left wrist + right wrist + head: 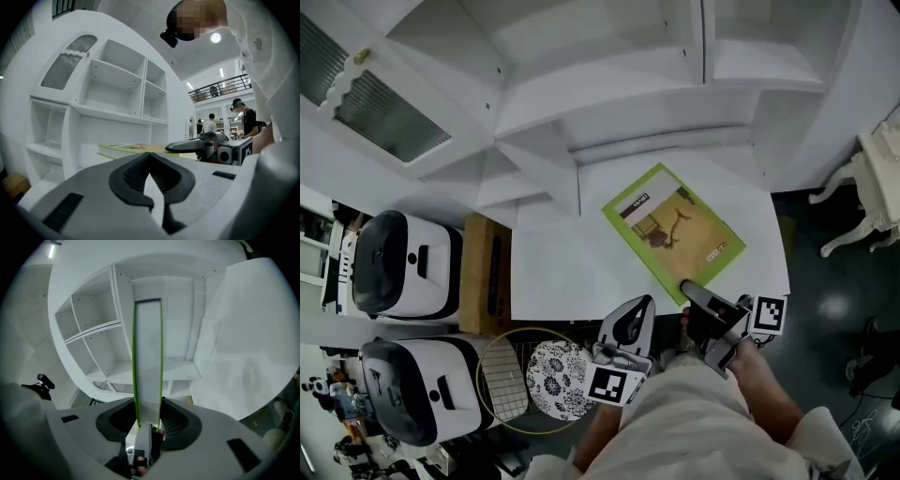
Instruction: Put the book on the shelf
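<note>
Book grabbed, not shelved yet

Right gripper (149, 414) is pinching the book (148, 357) by its edge, and the left gripper (150, 154) is pressed together on nothing. The book's still out in front of the shelf (609, 84), so I'd say the actual placing is all left.

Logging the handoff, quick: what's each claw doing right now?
Left claw: closed, empty.
Right claw: closed on the green book.

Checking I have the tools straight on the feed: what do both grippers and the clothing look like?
Left gripper: pale grey shell, black ribbed pads. Right gripper: darker grey jaws. Each carries a white cube with black square markers. Clothing is pale cream.
</note>
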### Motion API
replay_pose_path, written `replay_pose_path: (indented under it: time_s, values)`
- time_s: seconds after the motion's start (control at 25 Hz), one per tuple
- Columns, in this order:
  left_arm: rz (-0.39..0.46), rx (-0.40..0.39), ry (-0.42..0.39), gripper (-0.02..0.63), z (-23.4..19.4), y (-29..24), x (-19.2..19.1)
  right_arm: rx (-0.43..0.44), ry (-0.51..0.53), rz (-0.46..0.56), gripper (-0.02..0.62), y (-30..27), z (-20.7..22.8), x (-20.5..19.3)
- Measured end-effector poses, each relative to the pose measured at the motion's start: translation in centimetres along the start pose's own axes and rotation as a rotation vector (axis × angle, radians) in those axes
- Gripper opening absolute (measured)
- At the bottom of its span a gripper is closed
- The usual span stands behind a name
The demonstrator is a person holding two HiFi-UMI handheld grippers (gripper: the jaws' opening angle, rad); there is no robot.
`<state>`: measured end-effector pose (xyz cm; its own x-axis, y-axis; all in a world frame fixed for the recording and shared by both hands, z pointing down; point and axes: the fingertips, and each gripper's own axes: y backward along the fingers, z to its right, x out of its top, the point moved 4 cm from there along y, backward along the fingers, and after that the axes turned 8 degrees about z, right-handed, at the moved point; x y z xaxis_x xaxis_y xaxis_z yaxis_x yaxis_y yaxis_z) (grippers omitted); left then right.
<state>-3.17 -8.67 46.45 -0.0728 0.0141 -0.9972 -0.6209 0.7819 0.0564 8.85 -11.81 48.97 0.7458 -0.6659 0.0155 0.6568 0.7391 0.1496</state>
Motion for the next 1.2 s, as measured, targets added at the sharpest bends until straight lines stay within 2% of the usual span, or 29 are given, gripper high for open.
replay_pose_path:
  time_s: [0.2, 0.56, 0.84, 1.0, 1.2]
  values:
    - [0.012, -0.004, -0.005, 0.003, -3.4, 0.3, 0.9, 0.0, 0.002, 0.001, 0.156, -3.1, -0.3, -1.4]
    - [0.032, -0.05, -0.031, 0.003, -4.1, -0.5, 0.9, 0.015, 0.014, 0.02, 0.156, -3.4, -0.6, -1.9]
    - [0.046, -0.055, -0.013, 0.003, -5.1, -0.1, 1.0, 0.011, 0.021, 0.052, 0.156, -4.0, -1.3, -2.5]
    - [0.04, -0.06, -0.03, 0.003, -5.7, 0.6, 1.0, 0.029, -0.004, 0.064, 0.156, -4.0, -2.6, -3.1]
    - [0.062, -0.04, -0.018, 0.003, -6.8, 0.9, 1.5, 0.032, 0.023, 0.078, 0.156, -4.3, -5.0, -3.7]
